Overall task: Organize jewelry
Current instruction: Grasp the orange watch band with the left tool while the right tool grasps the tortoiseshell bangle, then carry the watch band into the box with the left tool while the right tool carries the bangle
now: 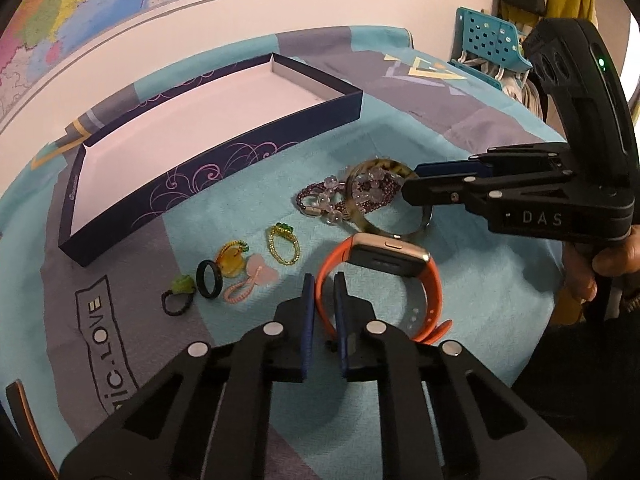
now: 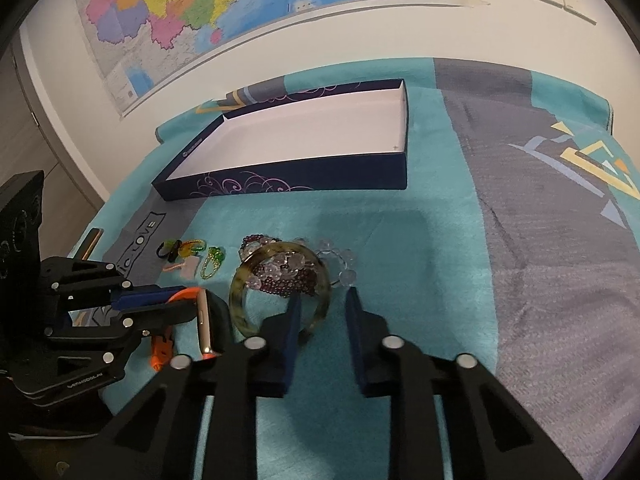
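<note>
Grippers: L (image 1: 323,280) pinches orange watch (image 1: 384,276) strap, R (image 2: 322,300) pinches bangle (image 2: 280,292).

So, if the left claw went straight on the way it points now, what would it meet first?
The orange watch strap, which sits clamped in the left claw. Beyond it comes probably the teal cloth, though depth is unclear.

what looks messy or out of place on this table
The purple and clear bead bracelets lie heaped in a tangle, partly inside and over the mottled bangle, unlike the small rings spread out nearby. The orange watch stands on its edge. Nothing looks broken; the box holds nothing.
</note>
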`<control>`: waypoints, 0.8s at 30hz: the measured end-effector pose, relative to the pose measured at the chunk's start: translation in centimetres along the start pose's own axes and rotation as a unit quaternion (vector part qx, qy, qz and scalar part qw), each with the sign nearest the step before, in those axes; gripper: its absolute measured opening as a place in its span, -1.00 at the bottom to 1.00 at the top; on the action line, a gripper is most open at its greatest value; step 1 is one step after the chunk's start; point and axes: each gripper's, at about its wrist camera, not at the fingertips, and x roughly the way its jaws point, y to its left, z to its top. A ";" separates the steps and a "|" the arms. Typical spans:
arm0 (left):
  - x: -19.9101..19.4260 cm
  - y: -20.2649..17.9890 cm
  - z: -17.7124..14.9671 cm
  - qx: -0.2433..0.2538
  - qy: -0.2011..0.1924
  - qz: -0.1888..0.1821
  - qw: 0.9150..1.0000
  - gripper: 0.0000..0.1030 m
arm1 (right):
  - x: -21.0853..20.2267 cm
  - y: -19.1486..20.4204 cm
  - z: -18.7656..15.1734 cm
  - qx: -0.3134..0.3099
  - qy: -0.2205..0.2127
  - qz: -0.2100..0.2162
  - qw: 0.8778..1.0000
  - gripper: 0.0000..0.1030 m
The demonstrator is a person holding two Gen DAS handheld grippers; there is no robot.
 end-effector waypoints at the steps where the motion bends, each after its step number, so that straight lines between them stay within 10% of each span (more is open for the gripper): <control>1: 0.0 -0.1 0.0 0.002 0.000 -0.001 1.000 -0.84 | 0.1 0.0 0.0 -0.001 0.002 0.000 1.000 -0.76; 24: -3.7 8.0 2.7 -0.134 -0.046 -0.027 0.989 -0.88 | -2.1 -0.1 5.0 -0.020 -0.048 0.028 0.998 -0.89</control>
